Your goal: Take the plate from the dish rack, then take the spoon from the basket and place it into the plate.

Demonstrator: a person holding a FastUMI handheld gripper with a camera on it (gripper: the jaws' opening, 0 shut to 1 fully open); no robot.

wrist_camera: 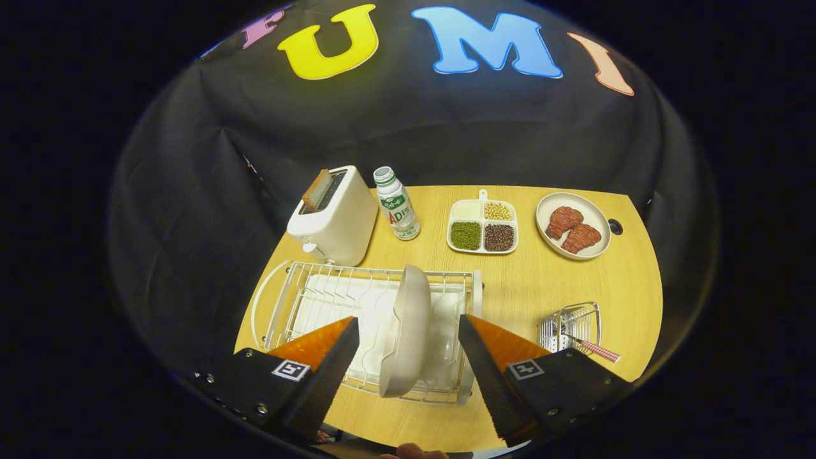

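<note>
A white plate [405,331] stands on edge in the white wire dish rack [299,299] on the wooden table. My gripper [408,328] is open above the rack, one finger on either side of the plate, neither touching it. The orange-and-black fingers [331,357] are spread wide. To the right of the rack stands a small wire basket [570,326], and a spoon with a red checked handle [596,349] pokes out of it.
Behind the rack stand a white toaster [333,217] with a slice of bread and a small bottle [396,204]. Farther right are a divided tray of beans [482,227] and a bowl with meat pieces [572,225]. Bare table [529,280] lies between rack and basket.
</note>
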